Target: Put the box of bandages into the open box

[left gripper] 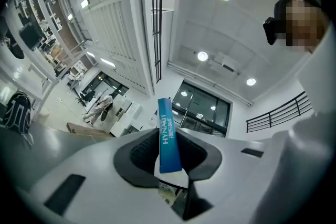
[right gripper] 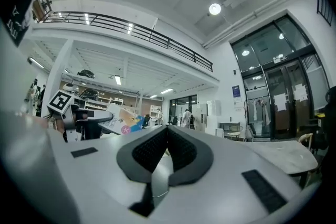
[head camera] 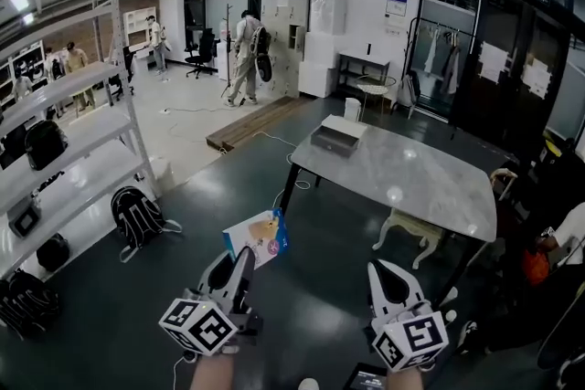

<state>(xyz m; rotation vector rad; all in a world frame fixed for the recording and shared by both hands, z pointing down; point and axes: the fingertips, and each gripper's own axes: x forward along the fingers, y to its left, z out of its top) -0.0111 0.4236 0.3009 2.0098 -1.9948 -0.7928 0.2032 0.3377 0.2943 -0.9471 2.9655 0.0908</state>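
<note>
The box of bandages [head camera: 257, 238], white and blue with orange print, is held up over the dark floor, with my left gripper [head camera: 239, 262] shut on its lower edge. In the left gripper view the box's blue edge [left gripper: 168, 136] stands upright between the dark pads, pointing at the ceiling. The open box [head camera: 336, 138], grey and shallow, lies on the far left end of the marble table [head camera: 411, 178], well ahead of both grippers. My right gripper [head camera: 391, 280] hangs low at the right, shut with nothing in it; its pads [right gripper: 178, 147] meet at the tip.
A white cup [head camera: 352, 109] stands just behind the open box. Shelves [head camera: 64, 151] with bags line the left side, and a backpack [head camera: 137, 216] lies on the floor beside them. People stand far back by the lockers [head camera: 247, 55]. A cream stool [head camera: 413, 231] sits under the table.
</note>
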